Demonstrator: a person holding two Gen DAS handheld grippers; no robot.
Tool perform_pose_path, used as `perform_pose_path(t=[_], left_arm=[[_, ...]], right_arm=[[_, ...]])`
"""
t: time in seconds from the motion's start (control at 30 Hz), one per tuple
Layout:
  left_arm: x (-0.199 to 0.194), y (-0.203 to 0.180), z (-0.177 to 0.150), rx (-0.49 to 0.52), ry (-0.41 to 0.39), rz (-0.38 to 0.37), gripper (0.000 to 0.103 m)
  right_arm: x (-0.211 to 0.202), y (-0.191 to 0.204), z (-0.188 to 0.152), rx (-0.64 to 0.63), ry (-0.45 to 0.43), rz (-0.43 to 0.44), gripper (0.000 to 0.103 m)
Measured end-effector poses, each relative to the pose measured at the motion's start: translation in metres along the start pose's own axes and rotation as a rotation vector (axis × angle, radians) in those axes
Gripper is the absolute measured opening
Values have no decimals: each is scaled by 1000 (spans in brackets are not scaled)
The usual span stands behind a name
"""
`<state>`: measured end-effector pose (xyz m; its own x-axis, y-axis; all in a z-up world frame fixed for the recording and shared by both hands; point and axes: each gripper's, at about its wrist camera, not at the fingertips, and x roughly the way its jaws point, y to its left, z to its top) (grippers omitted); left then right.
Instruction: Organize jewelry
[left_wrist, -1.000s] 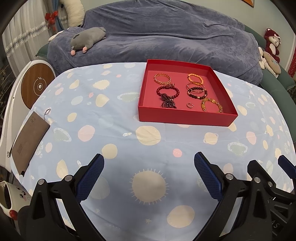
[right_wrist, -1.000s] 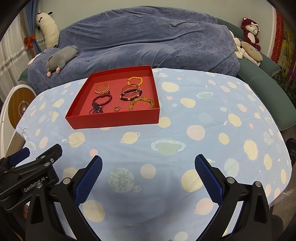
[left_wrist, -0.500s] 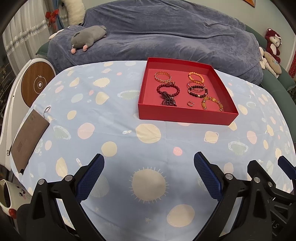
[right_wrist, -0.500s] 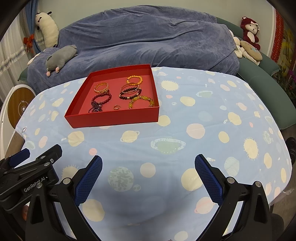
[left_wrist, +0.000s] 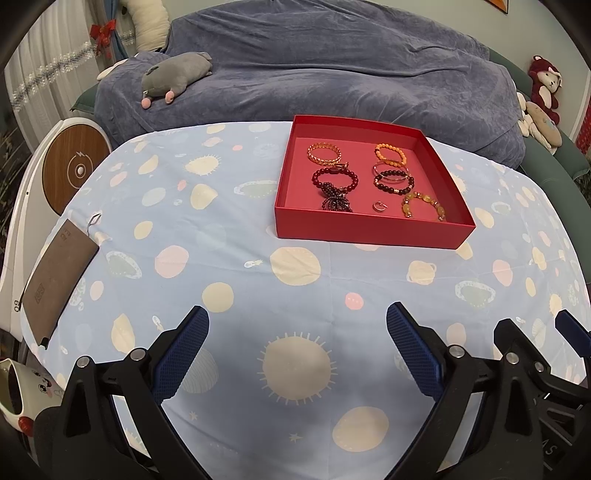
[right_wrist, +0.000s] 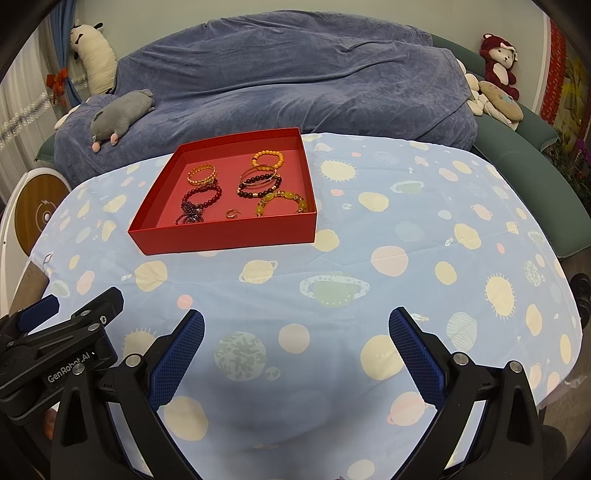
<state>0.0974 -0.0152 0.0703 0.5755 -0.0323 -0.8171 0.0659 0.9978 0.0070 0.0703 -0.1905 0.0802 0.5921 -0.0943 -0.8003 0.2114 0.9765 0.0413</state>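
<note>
At the far left edge of the table (left_wrist: 229, 236), a brown card (left_wrist: 59, 273) lies flat on the planet-print cloth, well apart from everything else. Your left claw (left_wrist: 297, 350) hangs over the near part of the table, its blue-padded fingers (left_wrist: 181, 350) spread wide with nothing between them. Beyond it, toward the far side, sits the red tray (left_wrist: 369, 230), and all the jewelry lies inside. In the tray's left half a gold bangle (left_wrist: 324, 153) lies at the back, a dark red bead bracelet (left_wrist: 334, 179) in front of it, and a dark beaded bunch (left_wrist: 336, 201) touching that bracelet's near side. A small ring (left_wrist: 379, 206) lies alone near the front wall. In the right half an orange bead bracelet (left_wrist: 390, 153) lies at the back, a dark bead bracelet (left_wrist: 393, 181) with thin bangles across it in the middle, and a yellow stone bracelet (left_wrist: 423, 205) nearest the front. Your right claw (right_wrist: 295, 350) is just beside the left one, also wide apart and holding nothing, low over bare cloth, with the tray (right_wrist: 225, 236) well ahead and to its left.
</note>
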Motion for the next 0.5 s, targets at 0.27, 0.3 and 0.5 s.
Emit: perform_pose_path(t=[0.27,0.3,0.5], left_arm=[[0,-1,0,4,1,2,92],[0,-1,0,3,2,3,92],[2,-2,2,7,9,-2,92]], right_arm=[[0,0,0,-1,0,-1,97],[0,0,0,0,1,-1,97],[0,-3,-2,-4,0,-5,97]])
